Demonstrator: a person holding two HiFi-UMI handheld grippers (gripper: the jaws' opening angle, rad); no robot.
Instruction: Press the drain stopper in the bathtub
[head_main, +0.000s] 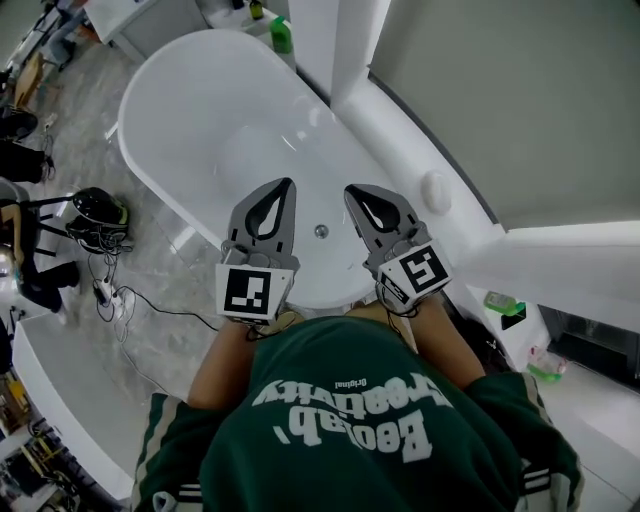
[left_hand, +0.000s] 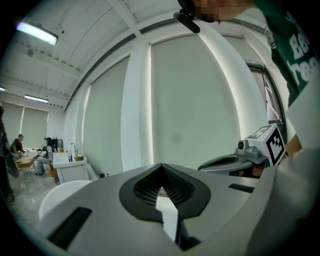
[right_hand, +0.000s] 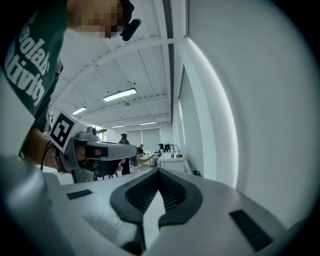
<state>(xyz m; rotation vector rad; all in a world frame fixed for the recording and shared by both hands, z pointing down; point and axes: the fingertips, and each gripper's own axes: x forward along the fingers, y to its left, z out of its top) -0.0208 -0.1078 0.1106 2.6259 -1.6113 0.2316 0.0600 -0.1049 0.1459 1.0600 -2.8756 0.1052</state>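
Fingers (head_main: 287, 225) on my left gripper (head_main: 288, 186) and right gripper (head_main: 350, 190) are closed and empty, hovering above the bathtub (head_main: 190, 120), its drain stopper (head_main: 321, 231) at 12 o'clock between them, pressed or not I cannot judge, which fits before a press or after.

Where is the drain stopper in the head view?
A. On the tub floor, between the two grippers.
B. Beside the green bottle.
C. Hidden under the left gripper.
A: the drain stopper shows uncovered in the gap between the left gripper and the right gripper.
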